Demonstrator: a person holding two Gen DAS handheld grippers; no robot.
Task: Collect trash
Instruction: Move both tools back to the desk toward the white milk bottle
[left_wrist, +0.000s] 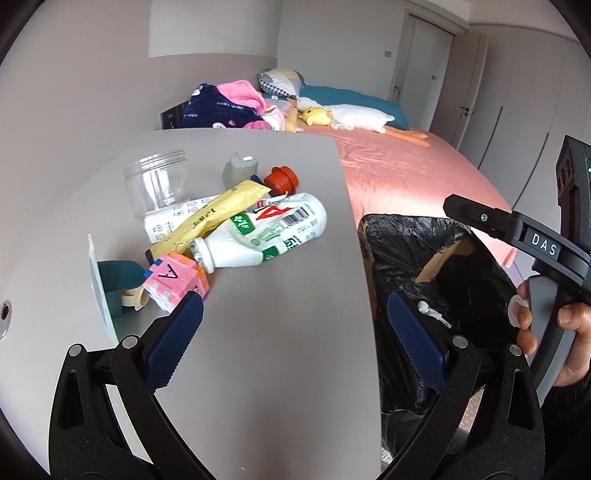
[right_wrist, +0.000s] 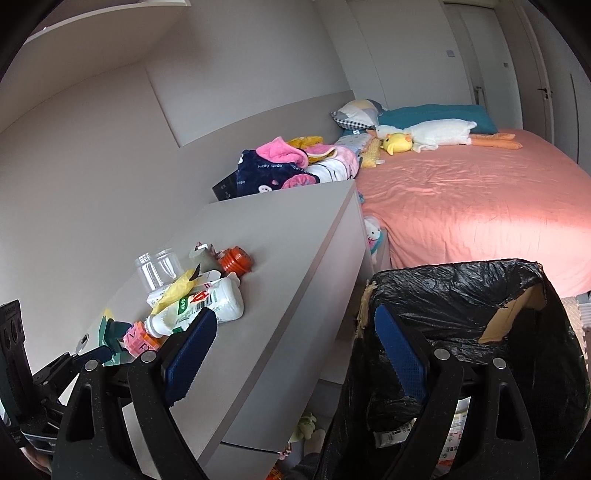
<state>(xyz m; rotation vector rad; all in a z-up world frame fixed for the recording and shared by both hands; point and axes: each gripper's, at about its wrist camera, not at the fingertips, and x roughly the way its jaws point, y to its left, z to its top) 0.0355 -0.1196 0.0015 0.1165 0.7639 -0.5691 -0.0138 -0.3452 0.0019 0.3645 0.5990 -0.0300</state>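
Observation:
A pile of trash lies on the grey dresser top (left_wrist: 277, 332): a white milk bottle (left_wrist: 266, 232), a yellow wrapper (left_wrist: 214, 214), an orange cap (left_wrist: 282, 179), a clear plastic jar (left_wrist: 159, 184) and a pink foam block (left_wrist: 177, 280). The pile also shows in the right wrist view, with the bottle (right_wrist: 207, 306) nearest. A bin lined with a black bag (left_wrist: 436, 280) stands beside the dresser; it also shows in the right wrist view (right_wrist: 461, 317). My left gripper (left_wrist: 295, 317) is open and empty over the dresser's near edge. My right gripper (right_wrist: 295, 332) is open and empty, between dresser and bin.
A bed with a pink sheet (right_wrist: 472, 192) lies beyond the bin, with plush toys (right_wrist: 424, 138) and pillows at its head. Clothes (right_wrist: 288, 166) are heaped behind the dresser. A teal stand (left_wrist: 118, 273) sits left of the pile. Paper scraps lie inside the bin (right_wrist: 399, 432).

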